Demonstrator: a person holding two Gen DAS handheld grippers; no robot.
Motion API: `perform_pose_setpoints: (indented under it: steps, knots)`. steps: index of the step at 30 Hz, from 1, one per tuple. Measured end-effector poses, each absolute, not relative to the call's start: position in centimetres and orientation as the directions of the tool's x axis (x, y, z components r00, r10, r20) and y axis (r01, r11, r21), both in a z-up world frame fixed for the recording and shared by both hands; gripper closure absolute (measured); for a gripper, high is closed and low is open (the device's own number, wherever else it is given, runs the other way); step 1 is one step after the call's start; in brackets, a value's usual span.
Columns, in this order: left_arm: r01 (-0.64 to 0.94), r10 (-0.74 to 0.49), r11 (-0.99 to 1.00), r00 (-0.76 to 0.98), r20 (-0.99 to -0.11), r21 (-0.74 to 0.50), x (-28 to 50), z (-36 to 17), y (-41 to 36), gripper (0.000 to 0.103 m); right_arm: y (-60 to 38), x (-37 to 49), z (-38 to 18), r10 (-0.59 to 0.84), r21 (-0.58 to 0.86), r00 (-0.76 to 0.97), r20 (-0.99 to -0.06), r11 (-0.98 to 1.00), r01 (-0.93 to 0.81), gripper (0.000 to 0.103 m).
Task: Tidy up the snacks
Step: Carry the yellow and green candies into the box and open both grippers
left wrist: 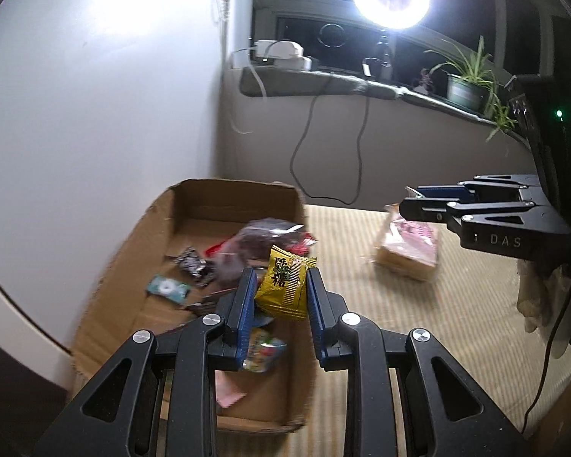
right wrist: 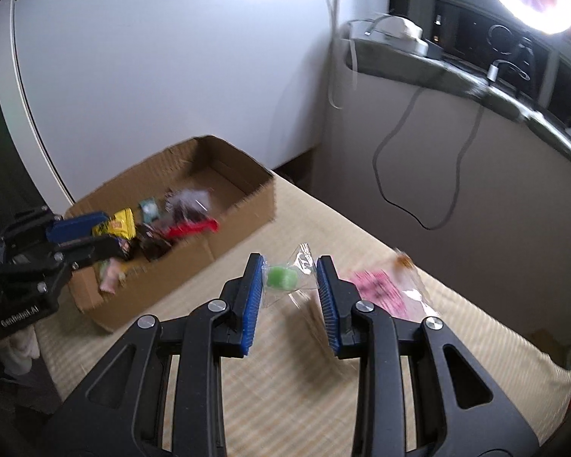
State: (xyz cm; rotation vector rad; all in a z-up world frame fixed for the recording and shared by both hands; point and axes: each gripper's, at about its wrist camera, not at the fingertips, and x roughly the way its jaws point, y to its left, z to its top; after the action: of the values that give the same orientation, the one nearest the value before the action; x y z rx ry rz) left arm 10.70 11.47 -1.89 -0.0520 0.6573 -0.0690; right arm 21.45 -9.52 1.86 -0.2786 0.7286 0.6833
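The left gripper [left wrist: 279, 293] is clamping a yellow packet [left wrist: 285, 285] between its fingers, above the cardboard box [left wrist: 194, 205] of snacks. The right gripper [right wrist: 291, 289] is pinching a clear-wrapped green candy [right wrist: 283, 278] between its fingers, with a pink packet [right wrist: 380, 291] lying just right of them.

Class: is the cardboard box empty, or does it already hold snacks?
Holds snacks: several wrapped packets lie inside the cardboard box, including a teal packet.

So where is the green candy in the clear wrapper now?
The green candy is clamped in the right hand-held gripper, above the striped mat, to the right of the cardboard box in the right wrist view.
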Motion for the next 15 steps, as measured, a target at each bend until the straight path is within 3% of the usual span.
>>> perform_pose_setpoints:
  steps: [15]
  knots:
    - [-0.054, 0.000, 0.996, 0.781, -0.624, -0.068, 10.9, -3.1, 16.6, 0.078, -0.8, 22.5, 0.8, 0.540, 0.014, 0.454, -0.709, 0.654, -0.757, 0.073]
